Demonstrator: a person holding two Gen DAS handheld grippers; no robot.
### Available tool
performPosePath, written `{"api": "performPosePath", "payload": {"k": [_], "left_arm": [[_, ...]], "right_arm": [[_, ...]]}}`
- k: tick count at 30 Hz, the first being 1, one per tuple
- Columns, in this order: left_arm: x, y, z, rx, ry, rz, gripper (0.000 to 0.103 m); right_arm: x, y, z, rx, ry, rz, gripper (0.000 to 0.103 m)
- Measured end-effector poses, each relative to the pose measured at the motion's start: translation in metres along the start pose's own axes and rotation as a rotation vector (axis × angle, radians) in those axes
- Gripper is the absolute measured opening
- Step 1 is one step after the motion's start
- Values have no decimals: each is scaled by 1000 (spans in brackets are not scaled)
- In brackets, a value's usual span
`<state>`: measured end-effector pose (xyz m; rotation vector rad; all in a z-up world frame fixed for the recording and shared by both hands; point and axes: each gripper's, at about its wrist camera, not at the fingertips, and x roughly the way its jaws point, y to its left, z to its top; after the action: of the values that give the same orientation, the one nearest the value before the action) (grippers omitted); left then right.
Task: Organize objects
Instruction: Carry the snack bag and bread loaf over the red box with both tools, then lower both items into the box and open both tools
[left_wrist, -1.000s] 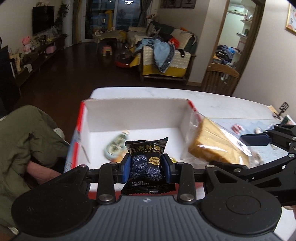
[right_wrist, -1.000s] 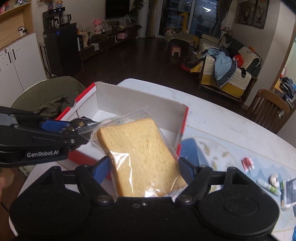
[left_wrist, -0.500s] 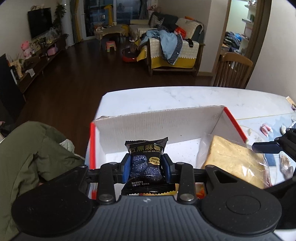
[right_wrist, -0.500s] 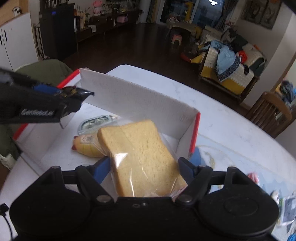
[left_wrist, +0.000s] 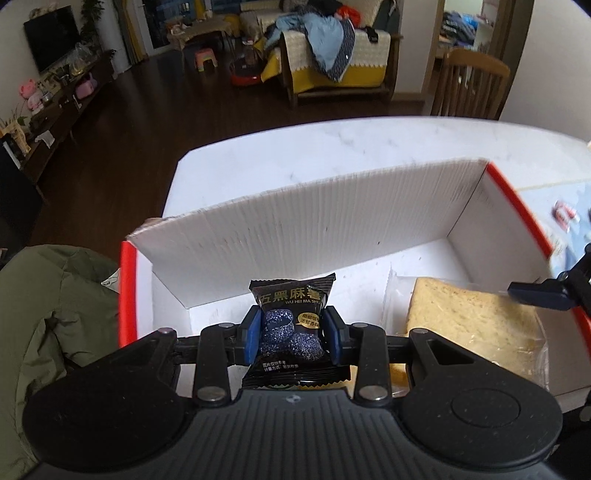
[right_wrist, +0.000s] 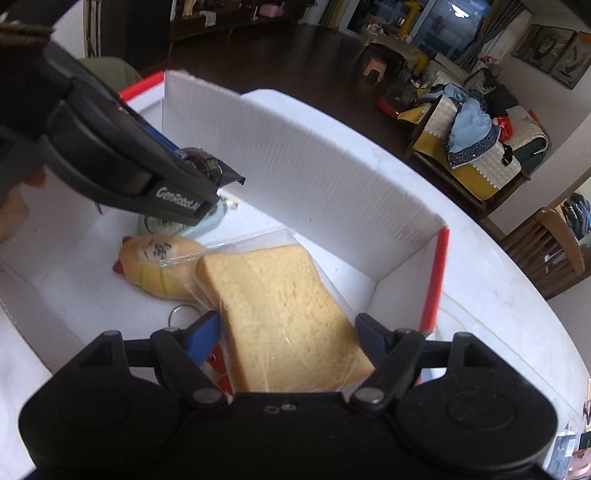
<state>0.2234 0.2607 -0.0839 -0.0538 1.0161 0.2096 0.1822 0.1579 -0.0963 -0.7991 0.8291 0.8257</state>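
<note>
A white cardboard box (left_wrist: 332, 210) with red edges sits on the marble table. My left gripper (left_wrist: 291, 334) is shut on a small black snack packet (left_wrist: 291, 314), held over the box's left part. In the right wrist view that packet (right_wrist: 207, 164) pokes out past the left gripper's dark fingers (right_wrist: 173, 192). My right gripper (right_wrist: 288, 332) is shut on a bagged slice of bread (right_wrist: 280, 306), low inside the box (right_wrist: 332, 166). The bread (left_wrist: 469, 325) also shows at the right of the left wrist view.
On the box floor lie a yellow hot-dog-shaped toy (right_wrist: 159, 266), a pale green round item (right_wrist: 192, 225) partly behind the left gripper, and a key ring (right_wrist: 179, 314). Small items (left_wrist: 563, 216) lie on a mat right of the box. A green jacket (left_wrist: 48, 314) hangs at left.
Both grippers have come forward and down over the box, each keeping its hold. The bread has sunk inside the box walls, and the packet hangs nearer the box's back wall.
</note>
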Motion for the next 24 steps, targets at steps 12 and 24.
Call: {"api": "performPosePath", "payload": {"k": [12, 24], "left_arm": [[28, 3, 0, -9, 114, -19, 35], [24, 1, 4, -6, 92, 6, 70]], "right_arm": [[14, -7, -3, 61, 42, 36, 78], [-6, -20, -10, 101, -16, 90, 82]]}}
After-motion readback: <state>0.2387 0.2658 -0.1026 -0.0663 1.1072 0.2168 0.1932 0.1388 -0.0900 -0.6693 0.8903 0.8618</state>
